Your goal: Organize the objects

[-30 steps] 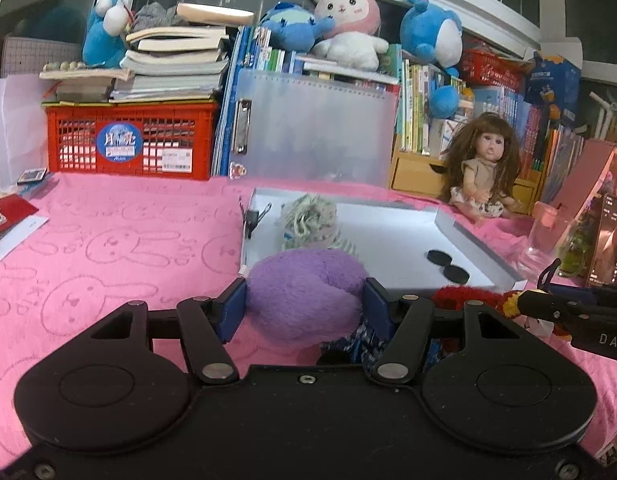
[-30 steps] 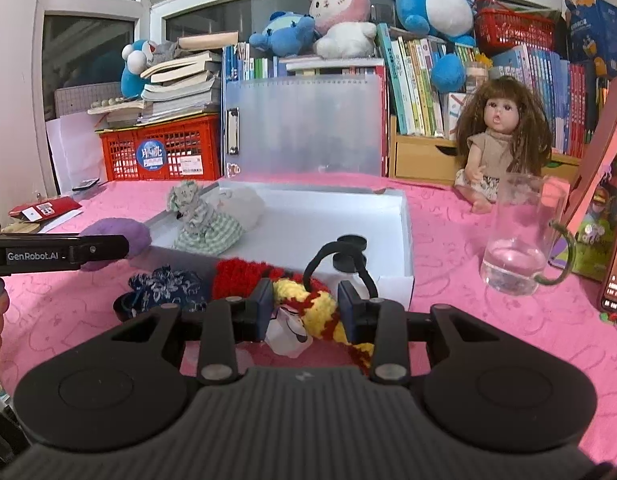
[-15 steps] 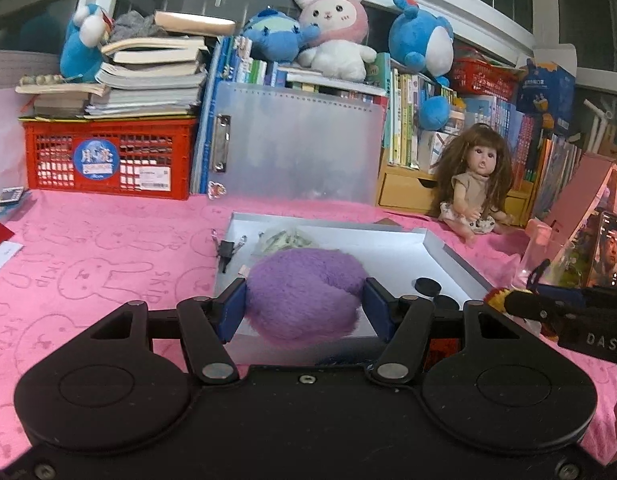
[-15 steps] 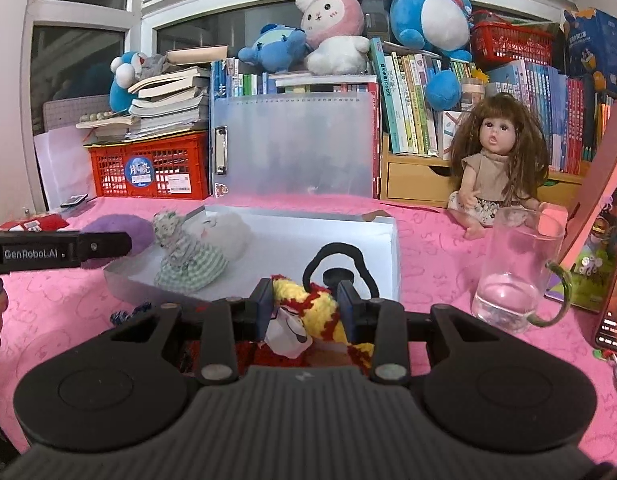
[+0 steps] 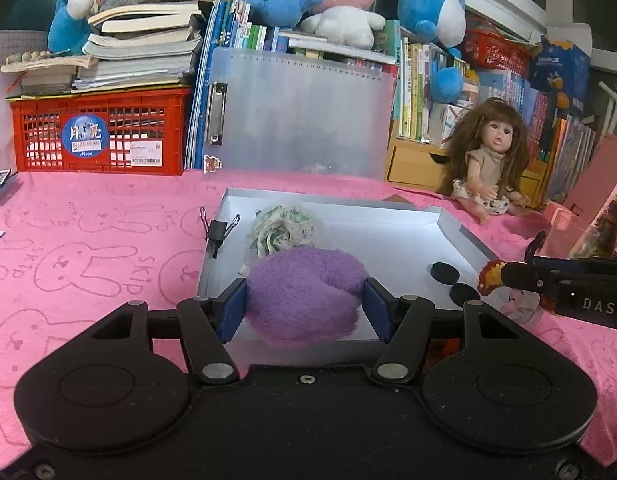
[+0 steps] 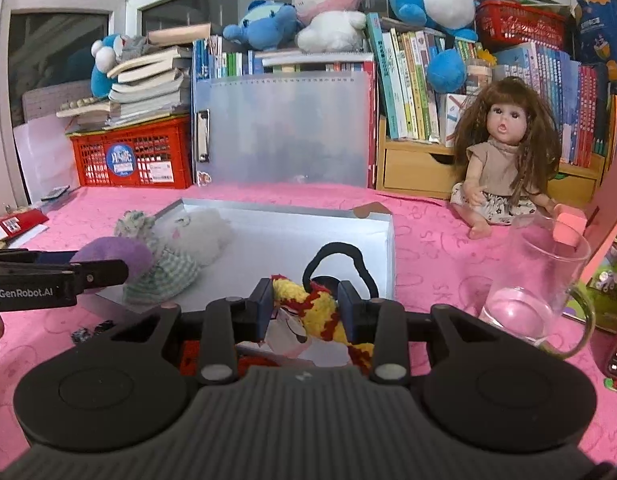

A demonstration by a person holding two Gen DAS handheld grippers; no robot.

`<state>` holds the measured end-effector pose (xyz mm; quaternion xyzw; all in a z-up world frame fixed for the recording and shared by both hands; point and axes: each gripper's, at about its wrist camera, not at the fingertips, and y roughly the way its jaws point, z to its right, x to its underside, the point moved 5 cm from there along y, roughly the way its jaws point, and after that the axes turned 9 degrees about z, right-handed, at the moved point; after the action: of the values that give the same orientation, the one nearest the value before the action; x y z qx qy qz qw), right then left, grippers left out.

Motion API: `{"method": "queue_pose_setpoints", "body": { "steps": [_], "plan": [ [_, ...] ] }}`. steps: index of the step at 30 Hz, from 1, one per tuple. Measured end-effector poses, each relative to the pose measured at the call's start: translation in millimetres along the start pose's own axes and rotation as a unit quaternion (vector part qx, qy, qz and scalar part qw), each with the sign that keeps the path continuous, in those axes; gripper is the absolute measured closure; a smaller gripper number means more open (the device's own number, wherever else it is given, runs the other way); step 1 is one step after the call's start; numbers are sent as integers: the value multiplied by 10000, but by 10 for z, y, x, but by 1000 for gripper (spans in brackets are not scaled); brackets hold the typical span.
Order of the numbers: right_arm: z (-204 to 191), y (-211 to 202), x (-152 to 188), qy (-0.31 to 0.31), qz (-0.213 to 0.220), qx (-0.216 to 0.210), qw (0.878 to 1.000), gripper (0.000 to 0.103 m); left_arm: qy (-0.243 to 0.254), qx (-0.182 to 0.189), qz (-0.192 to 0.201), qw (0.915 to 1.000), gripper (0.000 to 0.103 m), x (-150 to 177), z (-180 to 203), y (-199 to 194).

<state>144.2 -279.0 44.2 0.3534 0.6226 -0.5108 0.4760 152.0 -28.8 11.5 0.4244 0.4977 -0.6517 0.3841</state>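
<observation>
The left claw (image 5: 304,304) gripped a purple puff (image 5: 304,296) over the tray's (image 5: 380,236) 7 o'clock edge; the right claw (image 6: 306,306) pinched a yarn toy (image 6: 308,300) at 5 o'clock. Releasing early would likely drop either onto the worktop (image 5: 88,248).

Both wrist views close, angled down, facing tray (image 5: 448,220) (image 6: 388,236), shared.

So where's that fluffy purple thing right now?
The purple fluffy thing is clamped in the left gripper, held over the near edge of the white tray, just in front of the green-and-white fabric scrunchie.
</observation>
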Motion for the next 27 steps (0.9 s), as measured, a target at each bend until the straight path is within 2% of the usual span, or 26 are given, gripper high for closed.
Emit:
{"method": "queue_pose_setpoints", "body": {
  "steps": [8, 16, 27],
  "plan": [
    [74, 245, 14, 111, -291, -74, 9995, 63, 106, -62, -85, 9999, 43, 25, 7, 174],
    [128, 430, 122, 264, -583, -93, 9979, 69, 86, -168, -239, 9995, 43, 98, -26, 317],
    [146, 493, 193, 242, -707, -25, 9972, 71, 116, -224, -298, 9992, 43, 129, -39, 411]
  ]
}}
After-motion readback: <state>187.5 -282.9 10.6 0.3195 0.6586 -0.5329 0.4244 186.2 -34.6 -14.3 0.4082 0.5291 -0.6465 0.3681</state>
